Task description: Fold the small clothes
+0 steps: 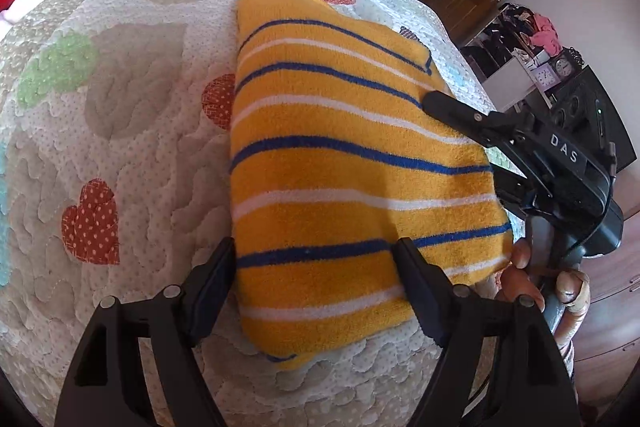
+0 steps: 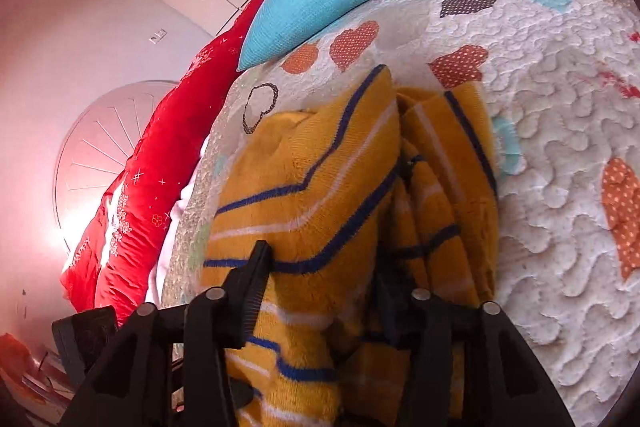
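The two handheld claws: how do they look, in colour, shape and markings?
Both are black plastic. The left claw has two wedge-shaped fingers with round silver pins. The right claw has the same, with ribbed pads; the left view shows white letters DAS, a green light and a black cable.

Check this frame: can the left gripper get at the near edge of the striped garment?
Probably yes. The left gripper hangs open right over the yellow striped garment, nothing lying between; the right gripper works the far side.
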`<action>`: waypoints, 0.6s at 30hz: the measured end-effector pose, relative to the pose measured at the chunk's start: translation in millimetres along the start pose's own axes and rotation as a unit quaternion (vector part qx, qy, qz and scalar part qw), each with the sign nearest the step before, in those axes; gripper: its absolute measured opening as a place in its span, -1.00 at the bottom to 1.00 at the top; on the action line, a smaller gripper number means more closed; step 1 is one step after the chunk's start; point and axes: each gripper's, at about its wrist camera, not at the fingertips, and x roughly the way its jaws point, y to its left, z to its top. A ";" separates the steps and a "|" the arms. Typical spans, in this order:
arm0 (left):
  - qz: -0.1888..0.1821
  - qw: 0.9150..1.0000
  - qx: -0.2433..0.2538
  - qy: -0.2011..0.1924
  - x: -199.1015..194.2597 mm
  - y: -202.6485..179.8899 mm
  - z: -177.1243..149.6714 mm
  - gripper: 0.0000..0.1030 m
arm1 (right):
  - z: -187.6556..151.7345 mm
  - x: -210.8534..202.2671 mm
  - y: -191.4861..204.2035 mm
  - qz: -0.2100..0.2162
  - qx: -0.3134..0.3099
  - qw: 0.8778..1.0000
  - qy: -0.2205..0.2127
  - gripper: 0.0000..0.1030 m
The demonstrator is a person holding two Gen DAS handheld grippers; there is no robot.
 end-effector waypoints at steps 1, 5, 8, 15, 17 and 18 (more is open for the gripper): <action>0.002 1.000 -0.001 -0.003 -0.6 -1.1 -1.6 0.51 | 1.4 0.8 -3.3 0.015 0.018 1.000 0.003 -0.47; 0.000 1.000 0.001 -0.004 -6.3 -12.7 -6.8 0.51 | -0.3 -30.6 -6.7 0.069 0.032 0.996 -0.035 -0.63; 0.013 0.999 0.031 -0.009 -9.3 -31.7 -12.4 0.52 | -3.9 -63.1 -11.1 0.074 0.029 0.994 -0.072 -0.64; 0.013 0.997 0.079 -0.012 -18.0 -55.9 -20.9 0.53 | -21.9 -44.1 -55.0 -0.005 0.024 0.999 -0.049 -0.55; -0.007 0.998 0.066 -0.015 -26.0 -49.1 -17.5 0.53 | -24.8 -42.7 -75.9 0.052 0.063 0.995 -0.056 -0.53; -0.021 0.998 0.051 -0.016 -30.2 -43.2 -14.6 0.53 | -26.5 -41.0 -85.7 0.080 0.081 0.992 -0.058 -0.53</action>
